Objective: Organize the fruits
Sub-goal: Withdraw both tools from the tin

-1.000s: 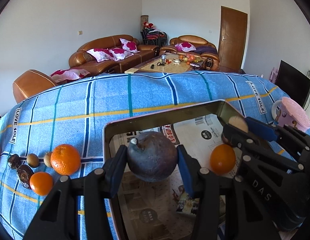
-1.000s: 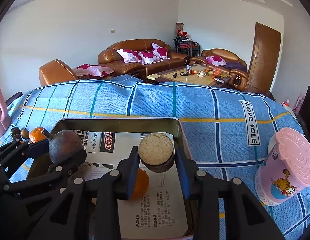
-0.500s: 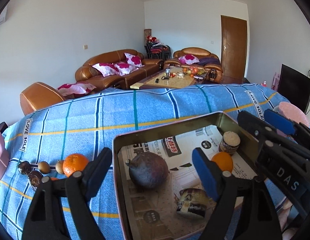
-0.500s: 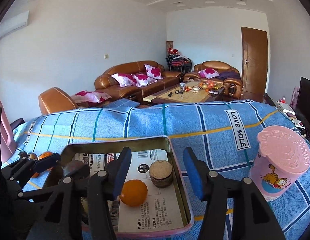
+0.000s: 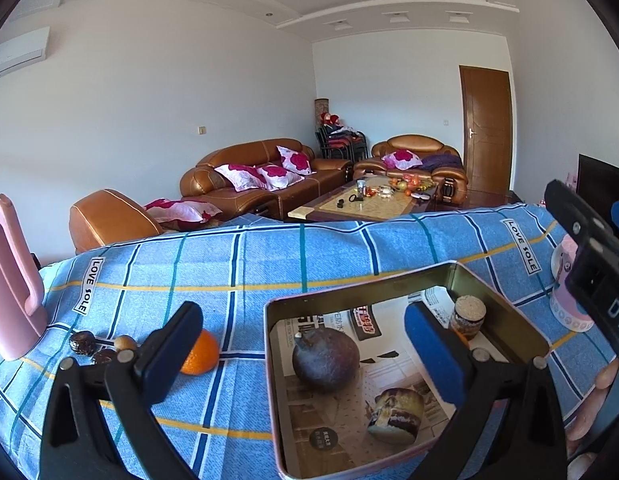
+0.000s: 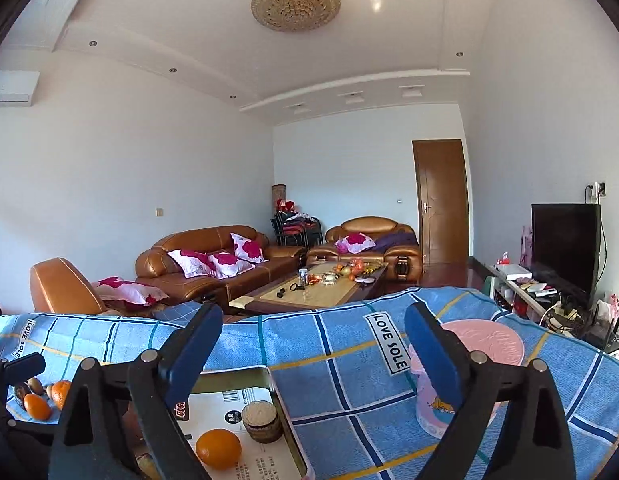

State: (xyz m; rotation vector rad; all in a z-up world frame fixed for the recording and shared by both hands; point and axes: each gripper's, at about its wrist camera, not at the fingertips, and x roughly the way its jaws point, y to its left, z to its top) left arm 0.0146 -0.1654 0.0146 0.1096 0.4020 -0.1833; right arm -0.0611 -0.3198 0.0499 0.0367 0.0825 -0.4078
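Released, the round matte dark fruit (image 5: pixel 324 359) rests in the metal tin (image 5: pixel 505 316).

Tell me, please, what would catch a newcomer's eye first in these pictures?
Probably the metal tray lined with newspaper on the blue checked cloth, holding a dark round fruit, an orange and a small cake. Left of it, more oranges and small dark fruits wait on the cloth; a pink cup stands to its right.

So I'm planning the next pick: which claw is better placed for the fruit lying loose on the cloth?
Probably the left claw: open and empty, its left finger right by the loose orange. The right claw, also open, hangs beyond the tin's far side.
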